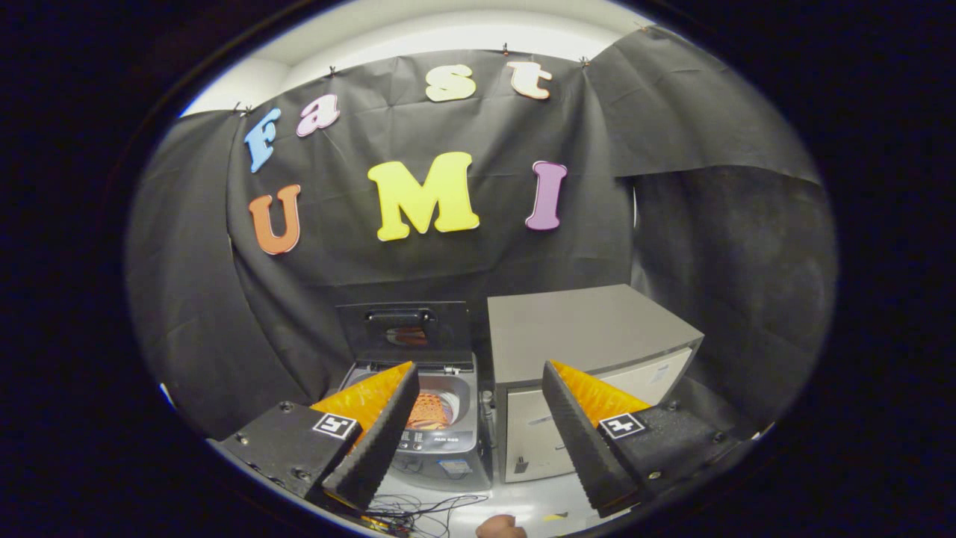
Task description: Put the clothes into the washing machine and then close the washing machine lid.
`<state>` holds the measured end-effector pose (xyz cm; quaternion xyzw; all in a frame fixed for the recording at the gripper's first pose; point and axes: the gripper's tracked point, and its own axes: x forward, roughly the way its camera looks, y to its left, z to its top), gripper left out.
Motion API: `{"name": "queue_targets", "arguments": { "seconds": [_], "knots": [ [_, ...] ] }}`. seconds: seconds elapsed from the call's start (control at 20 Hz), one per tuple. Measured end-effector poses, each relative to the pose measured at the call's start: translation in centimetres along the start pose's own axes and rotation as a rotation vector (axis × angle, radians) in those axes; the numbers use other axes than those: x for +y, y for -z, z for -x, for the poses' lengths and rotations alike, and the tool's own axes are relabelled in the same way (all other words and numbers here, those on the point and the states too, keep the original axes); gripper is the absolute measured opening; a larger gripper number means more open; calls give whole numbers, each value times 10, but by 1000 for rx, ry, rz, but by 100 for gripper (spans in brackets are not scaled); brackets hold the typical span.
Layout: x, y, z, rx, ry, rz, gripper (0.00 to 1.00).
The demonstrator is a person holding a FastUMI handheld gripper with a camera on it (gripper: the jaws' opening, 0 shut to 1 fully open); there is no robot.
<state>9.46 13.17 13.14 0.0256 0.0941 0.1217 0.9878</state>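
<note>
Washing machine (441, 418), small, boxy, at 11 o'clock beyond the gripper (478, 407); lid (403, 325) upright. Orange mesh-like clothes (429, 411) in the drum, half hidden by the left finger. Grey cabinet (590, 359) at 1 o'clock. Fingers spread wide, holding nothing. Cables (418, 512) below, cut off.

Clothes (429, 409) — half behind claw (478, 400) finger

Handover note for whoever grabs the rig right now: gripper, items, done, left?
Gripper: open, holding nothing, raised in front of the machines.
Washing machine: just beyond the fingers, beside the grey cabinet. Its lid stands upright, open.
Clothes: an orange item already sits in the drum.
Done: clothes loaded, as far as visible.
Left: push the lid down shut.
</note>
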Motion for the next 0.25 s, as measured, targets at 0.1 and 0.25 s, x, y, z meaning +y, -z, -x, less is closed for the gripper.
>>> {"name": "queue_targets", "arguments": {
  "seconds": [0.1,0.25],
  "knots": [
    [1,2,1,2,1,-5,100],
    [3,2,1,1,2,4,100]
  ]
}}
